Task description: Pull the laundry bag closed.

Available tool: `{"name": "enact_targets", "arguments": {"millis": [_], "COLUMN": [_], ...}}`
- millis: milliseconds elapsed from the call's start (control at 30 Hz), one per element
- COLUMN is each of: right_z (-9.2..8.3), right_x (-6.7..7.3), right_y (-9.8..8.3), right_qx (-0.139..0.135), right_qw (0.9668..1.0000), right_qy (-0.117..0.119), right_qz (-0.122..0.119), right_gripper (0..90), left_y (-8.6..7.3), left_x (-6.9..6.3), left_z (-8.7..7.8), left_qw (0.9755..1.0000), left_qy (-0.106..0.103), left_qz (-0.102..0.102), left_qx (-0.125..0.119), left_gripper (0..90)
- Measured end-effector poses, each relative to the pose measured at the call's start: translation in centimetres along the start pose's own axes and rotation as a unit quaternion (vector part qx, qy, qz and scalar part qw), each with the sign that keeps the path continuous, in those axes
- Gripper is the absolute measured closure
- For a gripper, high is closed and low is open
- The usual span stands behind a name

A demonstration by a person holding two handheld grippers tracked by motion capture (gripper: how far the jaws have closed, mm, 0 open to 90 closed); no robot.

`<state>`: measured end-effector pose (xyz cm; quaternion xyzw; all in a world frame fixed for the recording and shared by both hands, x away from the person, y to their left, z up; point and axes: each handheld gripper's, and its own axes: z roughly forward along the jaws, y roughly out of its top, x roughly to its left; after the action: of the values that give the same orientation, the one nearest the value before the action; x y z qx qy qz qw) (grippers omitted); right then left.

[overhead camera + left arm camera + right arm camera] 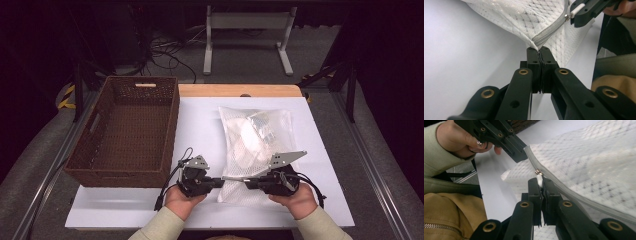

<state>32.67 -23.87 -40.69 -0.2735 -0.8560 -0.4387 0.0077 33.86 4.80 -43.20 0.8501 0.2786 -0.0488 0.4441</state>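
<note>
1. Mesh bag (252,150) (white, with items inside): lying on desk (200,130), right of centre, reaching toward the near edge.
2. Left gripper (540,51): pressed together on the bag's corner at the zipper (549,32) end.
3. Right gripper (541,182): pinching the white zipper pull (539,178).
4. Wicker basket (127,130): at the desk's left edge.

One mesh bag (255,150), one wicker basket (127,130), two grippers.
</note>
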Motion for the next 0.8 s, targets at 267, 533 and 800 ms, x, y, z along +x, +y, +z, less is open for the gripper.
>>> {"name": "enact_targets", "arguments": {"millis": [267,533,800], "right_z": [-1.3,-2.4,-3.6], "right_x": [0.1,-0.3,-0.7], "right_y": [-0.9,-1.8,-2.5], "right_qx": [0.001,-0.001,-0.005], "right_qw": [0.9999,0.9996,0.9993], "right_qy": [-0.014,-0.026,-0.037], "right_qz": [0.001,0.008,0.008], "right_gripper": [86.5,86.5,86.5], "left_y": [-0.3,-0.4,-0.4], "left_x": [-0.3,-0.3,-0.3], "left_z": [-0.2,-0.3,-0.3], "left_qw": [0.9998,0.9996,0.9995], "left_qy": [0.004,0.013,0.014], "left_qz": [0.011,0.016,0.017], "left_qx": [0.014,0.019,0.022], "left_gripper": [88.8,88.8,88.8]}}
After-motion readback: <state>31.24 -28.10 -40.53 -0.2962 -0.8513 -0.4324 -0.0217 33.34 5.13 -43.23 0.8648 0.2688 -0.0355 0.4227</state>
